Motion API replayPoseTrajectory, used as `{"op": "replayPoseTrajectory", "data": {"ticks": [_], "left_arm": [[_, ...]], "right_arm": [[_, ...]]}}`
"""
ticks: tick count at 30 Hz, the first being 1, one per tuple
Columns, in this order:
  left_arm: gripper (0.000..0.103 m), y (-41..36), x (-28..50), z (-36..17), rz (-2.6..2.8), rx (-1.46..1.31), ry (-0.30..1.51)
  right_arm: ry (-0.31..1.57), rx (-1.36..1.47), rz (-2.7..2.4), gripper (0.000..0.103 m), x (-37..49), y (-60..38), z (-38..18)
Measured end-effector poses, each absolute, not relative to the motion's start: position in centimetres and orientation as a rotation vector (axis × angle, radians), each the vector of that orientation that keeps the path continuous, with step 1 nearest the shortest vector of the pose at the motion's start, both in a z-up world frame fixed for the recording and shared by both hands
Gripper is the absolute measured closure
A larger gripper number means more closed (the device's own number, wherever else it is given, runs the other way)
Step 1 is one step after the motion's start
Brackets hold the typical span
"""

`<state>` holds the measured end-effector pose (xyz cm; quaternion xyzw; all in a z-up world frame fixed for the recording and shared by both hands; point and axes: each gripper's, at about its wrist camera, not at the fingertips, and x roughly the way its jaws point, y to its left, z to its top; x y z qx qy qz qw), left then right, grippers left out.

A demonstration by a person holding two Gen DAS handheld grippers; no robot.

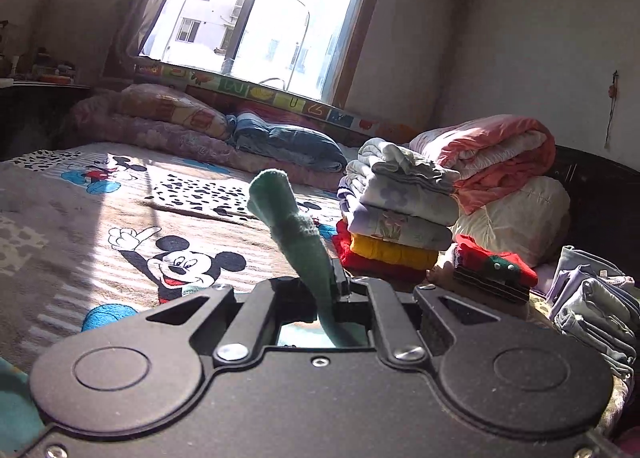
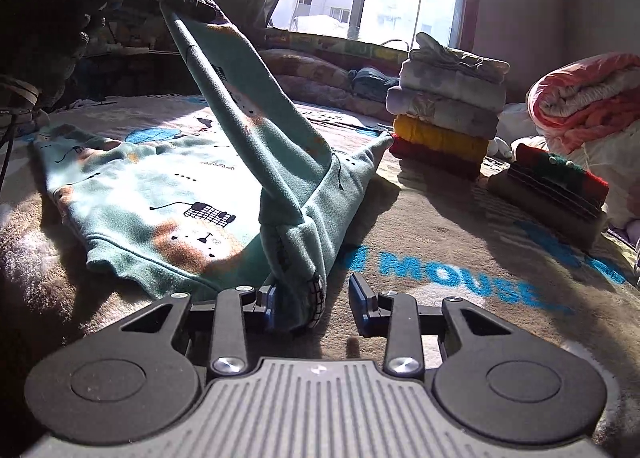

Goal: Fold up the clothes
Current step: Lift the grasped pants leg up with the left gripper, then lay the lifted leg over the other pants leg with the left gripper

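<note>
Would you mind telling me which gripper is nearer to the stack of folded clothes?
Hard to tell. The left gripper, clamping the green garment's lifted sleeve, and the open right gripper, at its lower corner, both see the stack of folded clothes ahead and rightward.

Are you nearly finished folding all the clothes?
Partly. A tall stack of folded clothes and a smaller folded pile already sit on the bed. In hand: the teal printed sweatshirt, its sleeve lifted by the shut left claw. The right claw is open at its edge. This fold is left.
</note>
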<state>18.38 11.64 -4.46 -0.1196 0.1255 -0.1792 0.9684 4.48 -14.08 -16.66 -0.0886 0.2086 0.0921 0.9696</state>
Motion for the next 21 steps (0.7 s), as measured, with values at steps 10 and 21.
{"op": "replayPoseTrajectory", "data": {"ticks": [10, 21], "left_arm": [[0.098, 15.1, 17.9, -7.0, -0.277, -0.256, 0.330], [0.098, 15.9, 18.6, -10.3, -0.192, -0.219, 0.437]], "right_arm": [[0.390, -0.278, 0.173, 0.067, 3.6, -13.0, -16.6], [0.361, -0.425, 0.183, 0.068, 3.0, -12.1, -16.8]]}}
